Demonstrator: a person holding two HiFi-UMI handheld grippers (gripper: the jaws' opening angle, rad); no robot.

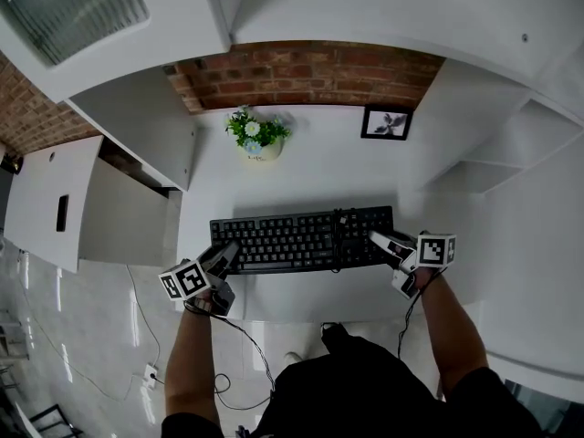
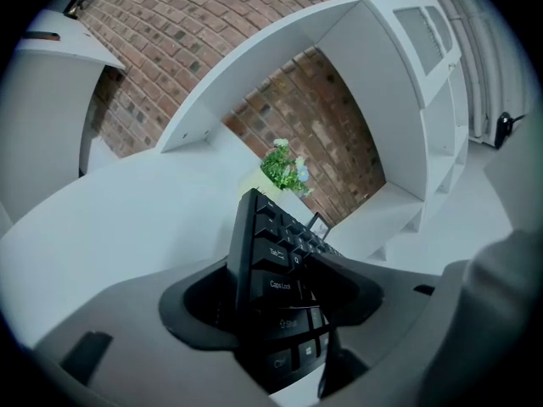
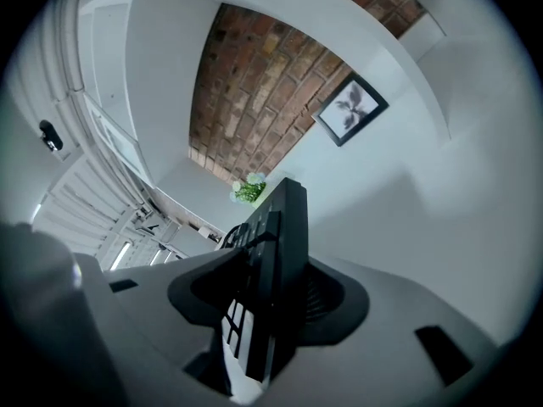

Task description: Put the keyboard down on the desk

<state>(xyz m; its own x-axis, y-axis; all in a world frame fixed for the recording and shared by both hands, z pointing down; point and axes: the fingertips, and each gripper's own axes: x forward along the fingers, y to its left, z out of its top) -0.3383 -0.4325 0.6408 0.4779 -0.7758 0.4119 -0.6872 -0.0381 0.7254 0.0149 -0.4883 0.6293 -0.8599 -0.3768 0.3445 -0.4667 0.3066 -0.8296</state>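
Two claws hold one black keyboard by its short ends. The left claw is closed on the end with the Caps Lock and Shift keys, and the right claw is closed on the opposite end; each has one pad on the key face and one under the base. The keyboard is a full-size slab with dark keys and pale legends. A dark cord crosses the keys right of the middle. It sits key side up at the near edge of the white bench, its long axis running left to right along that edge, its bottom row toward the person. Whether its base touches the bench I cannot tell. Farther back, near the far edge, stand a small potted plant left of centre and a framed picture to the right, both before a brick wall.
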